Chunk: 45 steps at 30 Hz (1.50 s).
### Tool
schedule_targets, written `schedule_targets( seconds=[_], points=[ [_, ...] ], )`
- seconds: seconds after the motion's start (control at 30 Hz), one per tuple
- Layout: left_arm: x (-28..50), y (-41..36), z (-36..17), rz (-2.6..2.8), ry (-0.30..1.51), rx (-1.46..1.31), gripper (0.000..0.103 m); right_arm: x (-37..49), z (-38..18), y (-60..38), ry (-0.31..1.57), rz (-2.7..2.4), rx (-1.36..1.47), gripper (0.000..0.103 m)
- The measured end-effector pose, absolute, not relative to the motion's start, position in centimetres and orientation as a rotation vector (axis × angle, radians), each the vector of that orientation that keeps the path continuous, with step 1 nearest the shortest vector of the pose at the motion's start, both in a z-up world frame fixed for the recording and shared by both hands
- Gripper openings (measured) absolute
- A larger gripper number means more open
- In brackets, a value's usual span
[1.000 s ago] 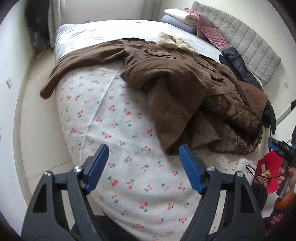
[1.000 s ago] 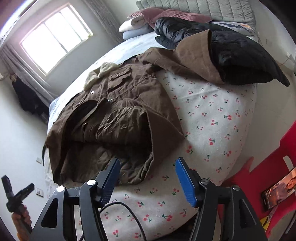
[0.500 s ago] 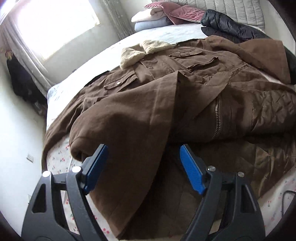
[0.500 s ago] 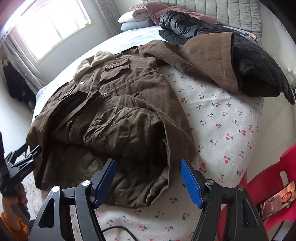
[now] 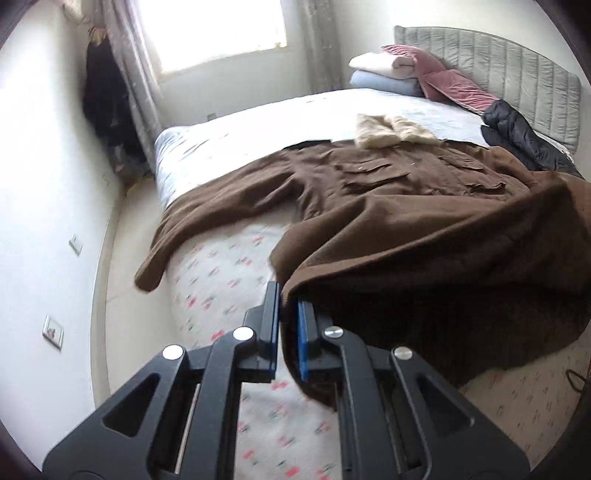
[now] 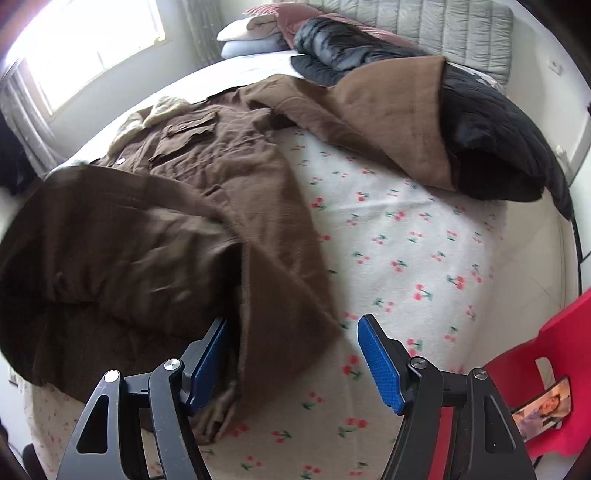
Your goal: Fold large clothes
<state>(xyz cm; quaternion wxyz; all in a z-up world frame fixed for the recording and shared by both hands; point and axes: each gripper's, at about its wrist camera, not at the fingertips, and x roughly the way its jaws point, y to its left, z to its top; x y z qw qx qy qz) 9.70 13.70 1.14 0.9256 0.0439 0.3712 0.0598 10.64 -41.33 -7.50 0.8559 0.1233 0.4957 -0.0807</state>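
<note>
The left gripper (image 5: 287, 310) is closing its blue pads on a lifted edge of the brown coat (image 5: 424, 221), the cloth pinched between them and pulled up off the bed (image 5: 229, 269). The right gripper (image 6: 291, 354) stands wide, its jaws apart and pressing on nothing, with the lower corner of the coat lying under the gap between them and the left pad just beside a dark fold. The coat is spread across the cherry-print bedcover (image 6: 406, 258), chest up, two flap pockets showing and a pale fleece collar (image 5: 391, 129) at the far end toward the window (image 5: 214, 29). One sleeve trails over the bed's left edge in the left wrist view; the other side of the coat runs up onto a black puffer jacket (image 6: 480, 122) heaped near the grey quilted headboard (image 5: 517, 74). Part of the coat is doubled over on itself, so that its darker, shinier lining shows at lower left in the right wrist view. Folded pale blankets (image 5: 384, 72) and a pink cushion (image 5: 454, 85) are stacked at the head of the bed. A red chair (image 6: 546, 369) stands beside the bed at lower right, with a printed picture (image 6: 543, 406) lying on its seat. No container is clearly seen in either view.
</note>
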Motion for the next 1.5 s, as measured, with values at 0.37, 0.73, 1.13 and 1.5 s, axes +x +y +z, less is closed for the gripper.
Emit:
schedule_targets(
  seconds=[0.37, 0.73, 1.13, 1.5],
  points=[
    [4.4, 27.3, -8.8, 0.186, 1.177, -0.147, 0.036, 3.0, -10.0, -46.0, 1.163, -0.019, 0.464, 0.071],
    [11.6, 25.3, -4.1, -0.383, 0.874, -0.333, 0.087, 3.7, -6.7, -49.5, 0.905, 0.283, 0.817, 0.072],
    [13.5, 20.5, -9.1, -0.682, 1.048, -0.523, 0.036, 10.1, -12.5, -43.6, 1.062, 0.365, 0.838, 0.065],
    [11.0, 22.0, -2.3, -0.706, 0.960, -0.936, 0.010, 7.8, 0.3, -43.4, 0.794, 0.451, 0.827, 0.011]
  ],
)
